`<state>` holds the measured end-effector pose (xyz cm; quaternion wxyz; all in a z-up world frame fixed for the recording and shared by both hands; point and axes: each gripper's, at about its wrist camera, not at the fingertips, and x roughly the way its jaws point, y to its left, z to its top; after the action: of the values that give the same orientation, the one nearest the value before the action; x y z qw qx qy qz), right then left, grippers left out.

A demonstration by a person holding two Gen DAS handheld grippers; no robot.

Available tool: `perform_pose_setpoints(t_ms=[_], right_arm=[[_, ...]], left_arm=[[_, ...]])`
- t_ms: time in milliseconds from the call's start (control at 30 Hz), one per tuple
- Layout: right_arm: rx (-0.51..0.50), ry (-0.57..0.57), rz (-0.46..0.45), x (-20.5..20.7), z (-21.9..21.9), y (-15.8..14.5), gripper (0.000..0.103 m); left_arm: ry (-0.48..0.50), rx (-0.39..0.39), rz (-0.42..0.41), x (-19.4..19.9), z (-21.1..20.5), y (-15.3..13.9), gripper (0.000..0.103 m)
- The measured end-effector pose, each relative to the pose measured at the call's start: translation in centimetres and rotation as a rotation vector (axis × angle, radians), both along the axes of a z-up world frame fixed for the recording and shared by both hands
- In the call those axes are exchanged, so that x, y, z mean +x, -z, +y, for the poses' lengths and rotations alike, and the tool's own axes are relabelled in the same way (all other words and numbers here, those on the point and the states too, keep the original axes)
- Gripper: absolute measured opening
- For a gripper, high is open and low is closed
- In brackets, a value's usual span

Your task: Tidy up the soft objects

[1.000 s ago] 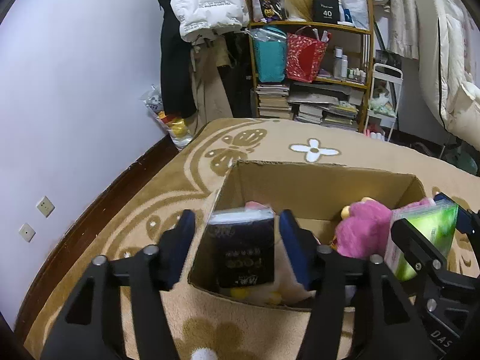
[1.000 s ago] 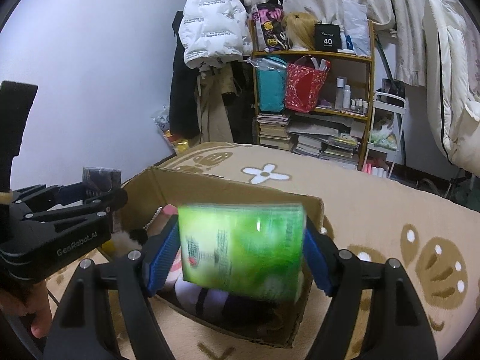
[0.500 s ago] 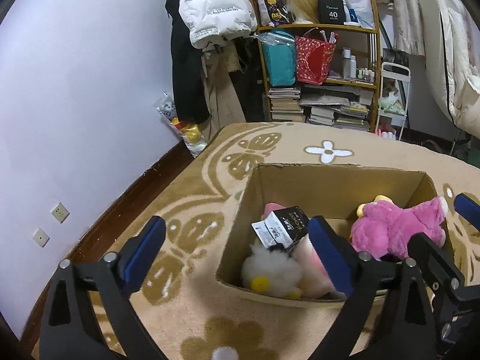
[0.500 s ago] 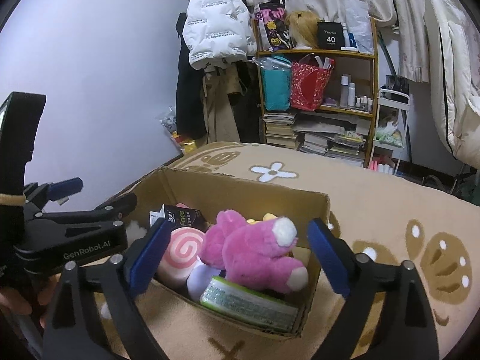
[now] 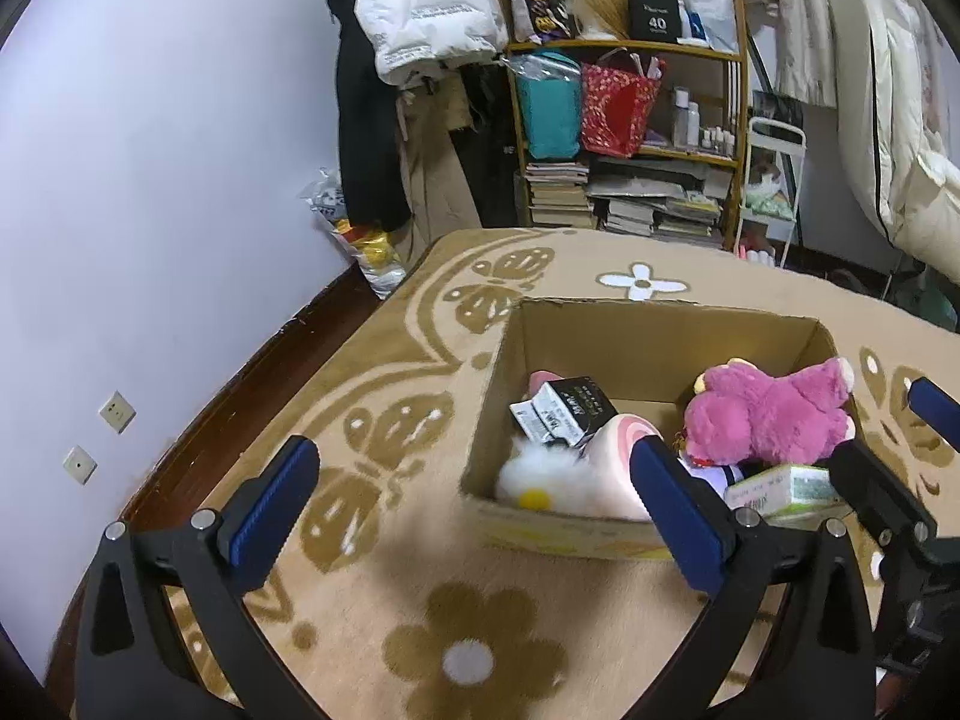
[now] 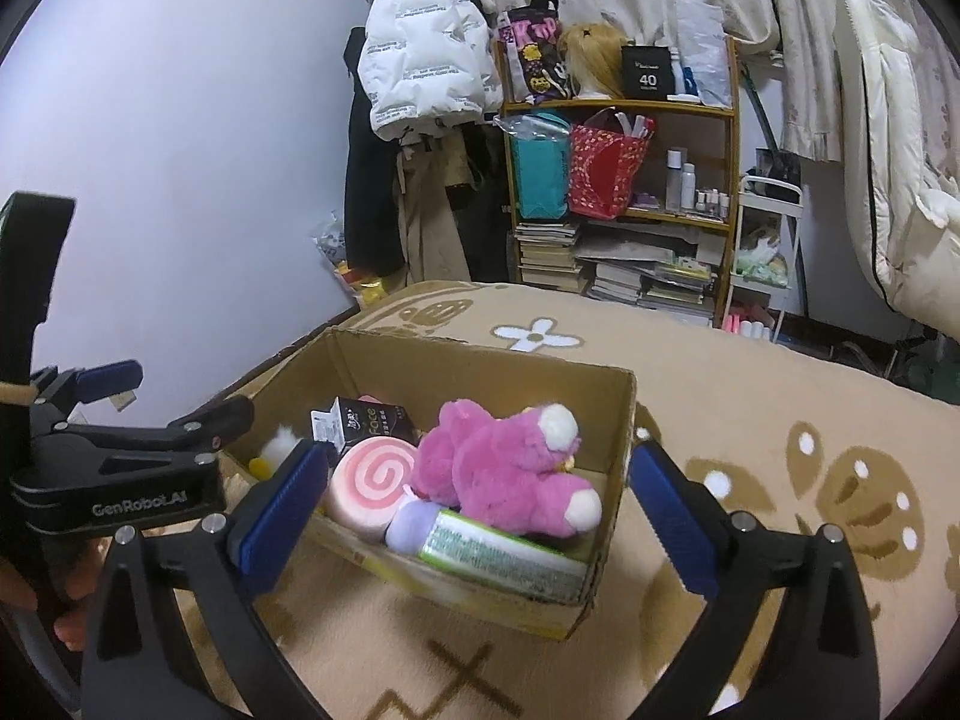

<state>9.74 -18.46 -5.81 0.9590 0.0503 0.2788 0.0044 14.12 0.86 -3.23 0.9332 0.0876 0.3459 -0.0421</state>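
An open cardboard box (image 5: pixel 654 339) (image 6: pixel 480 369) stands on the beige rug. In it lie a pink plush bear (image 5: pixel 774 411) (image 6: pixel 510 468), a black tissue pack (image 5: pixel 567 408) (image 6: pixel 372 423), a pink swirl cushion (image 6: pixel 375 480), a white fluffy toy (image 5: pixel 540 474) and a green tissue pack (image 6: pixel 504 558) (image 5: pixel 786 489). My left gripper (image 5: pixel 474 498) is open and empty, in front of the box's left corner. My right gripper (image 6: pixel 474 495) is open and empty, in front of the box.
The patterned rug (image 5: pixel 420 600) covers the floor. A wooden shelf (image 5: pixel 630 138) with bags and stacked books stands at the back. Coats (image 5: pixel 420 6) hang on the left. A white bed quilt (image 6: pixel 888 180) is on the right. The wall (image 5: pixel 150 210) is on the left.
My left gripper let go of the black tissue pack and my right gripper let go of the green tissue pack. Both packs now lie in the box. Both grippers opened and drew back.
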Motion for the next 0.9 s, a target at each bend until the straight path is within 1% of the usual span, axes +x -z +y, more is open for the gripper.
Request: perform_pose_setpoints(t_ms=[167, 333, 600, 800, 900], right_arm=[[-0.004, 0.005, -0.006, -1.4, 0.3, -1.0, 0.103], [-0.008, -0.003, -0.012, -2.7, 0.6, -2.2, 0.103], [-0.027, -0.009, -0.026, -5.3, 1.4, -3.9, 0.103], [-0.019, 0.003, -0.025, -7.5, 1.2, -4.4, 0.103], [-0.019, 0.021, -0.026, -8.8, 1.1, -4.2, 0.103]], left_arm=[[-0.021, -0.023, -0.006, -2.1, 1.8, -1.0, 0.102], [-0.018, -0.016, -0.026, -4.4, 2.7, -2.1, 0.102], [0.015, 0.013, -0.06, -7.6, 2.5, -3.6, 0.102], [0.029, -0.001, -0.076, -9.7, 2.6, -4.3, 0.102], [0.036, 0.017, -0.088, -10.9, 2.5, -4.4, 0.102]])
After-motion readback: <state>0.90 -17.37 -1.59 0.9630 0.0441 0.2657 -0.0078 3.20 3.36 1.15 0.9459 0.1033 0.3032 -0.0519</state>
